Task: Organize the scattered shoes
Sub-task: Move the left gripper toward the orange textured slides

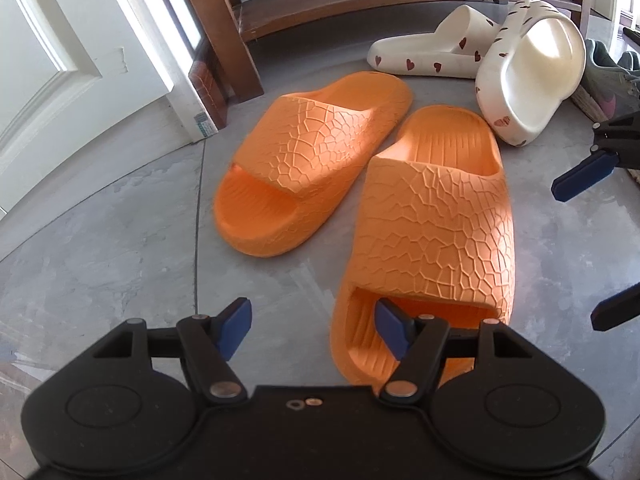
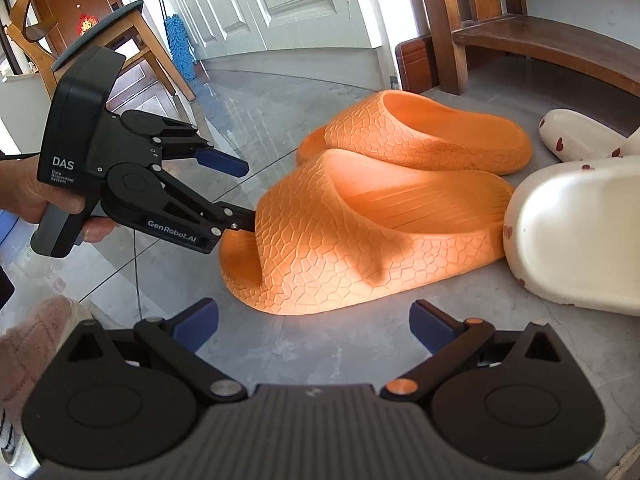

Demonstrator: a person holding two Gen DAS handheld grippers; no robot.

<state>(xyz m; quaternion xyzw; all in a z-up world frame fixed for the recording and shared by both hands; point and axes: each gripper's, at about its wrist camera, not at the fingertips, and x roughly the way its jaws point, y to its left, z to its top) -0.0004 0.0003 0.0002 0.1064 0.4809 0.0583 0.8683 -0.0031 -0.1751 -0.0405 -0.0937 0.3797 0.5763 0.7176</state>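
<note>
Two orange slides lie side by side on the grey floor: the near one (image 1: 432,232) (image 2: 360,240) and the far one (image 1: 316,152) (image 2: 424,136). My left gripper (image 1: 314,330) (image 2: 244,192) is open at the near slide's toe opening, one finger inside the opening and the other outside to its left. Two white slides with red hearts lie behind: one flat (image 1: 428,46) (image 2: 576,138), one tipped on its side (image 1: 528,68) (image 2: 576,236). My right gripper (image 2: 314,326) (image 1: 596,240) is open and empty, just in front of the near orange slide's side.
A dark wooden bench (image 1: 360,0) (image 2: 552,44) stands behind the shoes. White doors (image 1: 72,60) are at the left. Grey-green sneakers (image 1: 612,68) lie at far right. A wooden chair (image 2: 100,40) and blue duster (image 2: 178,48) stand farther off.
</note>
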